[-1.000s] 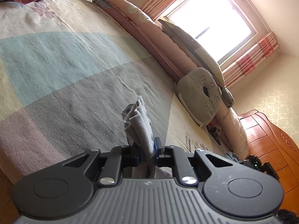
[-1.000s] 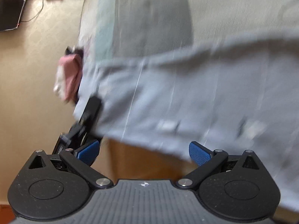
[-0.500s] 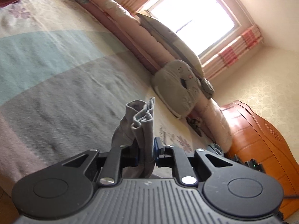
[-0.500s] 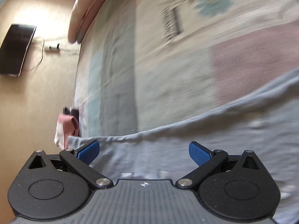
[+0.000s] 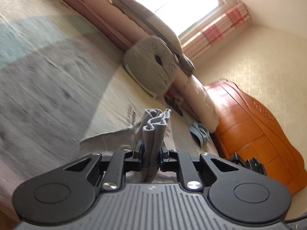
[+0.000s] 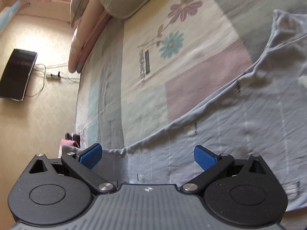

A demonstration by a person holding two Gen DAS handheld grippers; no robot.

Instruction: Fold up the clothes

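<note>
A grey garment is bunched and pinched between the pads of my left gripper, which is shut on it; the cloth sticks up past the fingertips and trails off to the left. In the right wrist view the same light grey garment with thin stripes lies spread across the patchwork bedspread. My right gripper hovers over its near part, wide open, blue pads apart with nothing gripped between them.
A grey cat-face cushion and long pink bolsters line the bed's far side under the window. An orange wooden headboard stands at the right. A pink garment lies at the bed's edge; a black screen hangs on the wall.
My left gripper has swung toward the headboard, cloth still pinched. The right gripper has moved across the bed; the flower patch is now in view and the garment lies spread beneath it.
</note>
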